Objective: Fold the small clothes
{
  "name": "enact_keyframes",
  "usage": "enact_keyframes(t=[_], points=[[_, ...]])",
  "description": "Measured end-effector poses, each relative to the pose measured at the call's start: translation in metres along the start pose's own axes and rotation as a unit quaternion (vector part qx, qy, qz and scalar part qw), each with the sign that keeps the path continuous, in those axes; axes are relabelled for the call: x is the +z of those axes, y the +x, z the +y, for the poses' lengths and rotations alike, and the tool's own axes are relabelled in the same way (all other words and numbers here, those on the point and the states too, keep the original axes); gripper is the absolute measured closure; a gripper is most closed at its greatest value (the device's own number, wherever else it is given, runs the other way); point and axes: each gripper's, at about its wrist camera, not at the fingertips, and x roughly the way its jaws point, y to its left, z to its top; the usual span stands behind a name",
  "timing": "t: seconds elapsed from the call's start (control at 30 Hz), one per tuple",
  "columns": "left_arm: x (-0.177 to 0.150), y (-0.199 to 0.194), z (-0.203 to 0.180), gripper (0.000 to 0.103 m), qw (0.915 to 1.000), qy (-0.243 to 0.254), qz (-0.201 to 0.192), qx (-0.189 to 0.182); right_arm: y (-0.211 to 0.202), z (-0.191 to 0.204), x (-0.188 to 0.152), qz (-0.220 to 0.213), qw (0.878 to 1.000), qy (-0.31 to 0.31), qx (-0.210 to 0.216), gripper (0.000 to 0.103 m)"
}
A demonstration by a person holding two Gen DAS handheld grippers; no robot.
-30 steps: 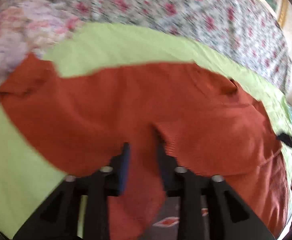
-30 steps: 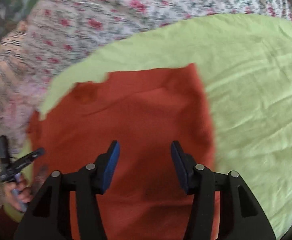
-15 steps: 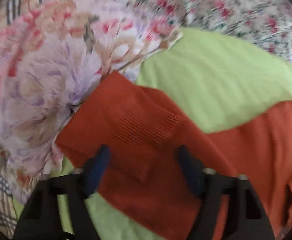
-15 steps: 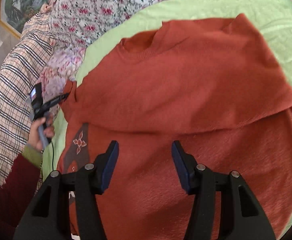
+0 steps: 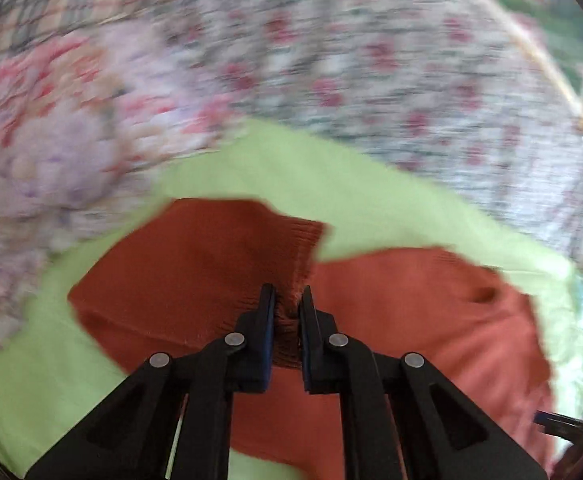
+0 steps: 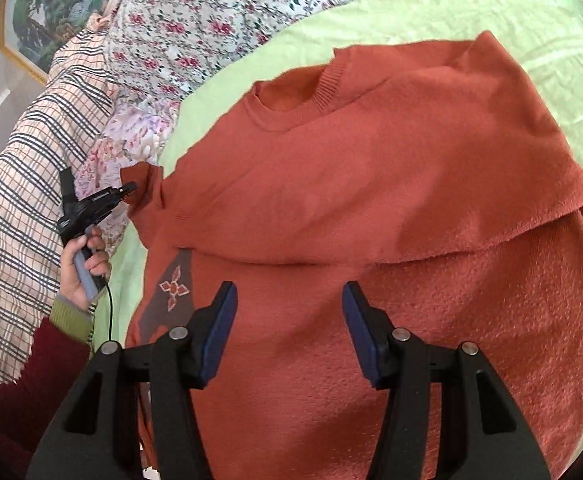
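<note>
An orange-red knit sweater point(image 6: 371, 184) lies on a light green sheet point(image 6: 491, 8), its lower part folded up over the body. My left gripper point(image 5: 287, 300) is shut on the ribbed cuff of the sweater's sleeve point(image 5: 251, 256) and holds it over the sheet. In the right wrist view the left gripper point(image 6: 129, 190) pinches that sleeve end at the sweater's left side. My right gripper point(image 6: 287, 300) is open and empty, hovering above the folded lower part of the sweater.
A floral bedspread point(image 6: 211, 12) lies beyond the green sheet. A lilac floral cloth point(image 5: 51, 152) and a plaid cloth point(image 6: 23, 200) lie to the left. A framed picture point(image 6: 31, 12) hangs on the wall.
My left gripper has closed on the sleeve cuff that lay between its open fingers and has swung right. The right gripper has stayed open above the sweater.
</note>
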Motion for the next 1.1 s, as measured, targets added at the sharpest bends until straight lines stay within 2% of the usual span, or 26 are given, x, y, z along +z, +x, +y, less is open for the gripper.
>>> enact_keyframes(t=[0.1,0.17,0.23,0.37,0.53,0.63,0.7,0.77,0.8,0.87,0.93,1.03,1.1], points=[[-0.016,-0.005,-0.063,0.095,0.9973,0.013,0.000,-0.072,-0.010,0.000,-0.001,-0.013,1.000,0.004,0.003,0.047],[-0.026,0.001,-0.108,0.095,0.9914,0.020,0.015,-0.129,-0.018,-0.002,-0.002,-0.021,1.000,0.006,0.000,0.047],[-0.034,0.011,-0.152,0.095,0.9852,0.041,0.030,-0.164,-0.029,-0.007,-0.003,-0.031,0.999,0.012,-0.004,0.047],[-0.064,0.045,-0.223,0.095,0.9742,0.067,0.079,-0.200,-0.046,-0.026,-0.006,-0.049,0.998,0.031,-0.017,0.047],[-0.097,0.091,-0.268,0.094,0.9681,0.087,0.131,-0.195,-0.066,-0.051,-0.008,-0.069,0.995,0.063,-0.037,0.047],[-0.113,0.110,-0.271,0.090,0.9661,0.091,0.161,-0.180,-0.071,-0.060,-0.006,-0.078,0.993,0.072,-0.043,0.047],[-0.120,0.109,-0.264,0.087,0.9639,0.083,0.170,-0.187,-0.070,-0.062,-0.002,-0.080,0.993,0.074,-0.044,0.047],[-0.128,0.094,-0.253,0.082,0.9656,0.080,0.165,-0.184,-0.065,-0.061,0.003,-0.077,0.994,0.072,-0.040,0.047],[-0.130,0.084,-0.246,0.081,0.9678,0.080,0.159,-0.178,-0.059,-0.059,0.007,-0.074,0.994,0.072,-0.038,0.047],[-0.136,0.066,-0.228,0.071,0.9725,0.076,0.148,-0.163,-0.044,-0.055,0.014,-0.064,0.995,0.067,-0.034,0.045],[-0.140,0.042,-0.202,0.062,0.9811,0.070,0.126,-0.129,-0.029,-0.050,0.020,-0.057,0.996,0.062,-0.032,0.040],[-0.138,0.017,-0.153,0.060,0.9904,0.027,0.110,-0.079,-0.003,-0.039,0.031,-0.045,0.997,0.057,-0.021,0.040],[-0.135,-0.001,-0.115,0.060,0.9955,-0.010,0.085,-0.041,0.015,-0.029,0.037,-0.040,0.998,0.043,-0.025,0.037]])
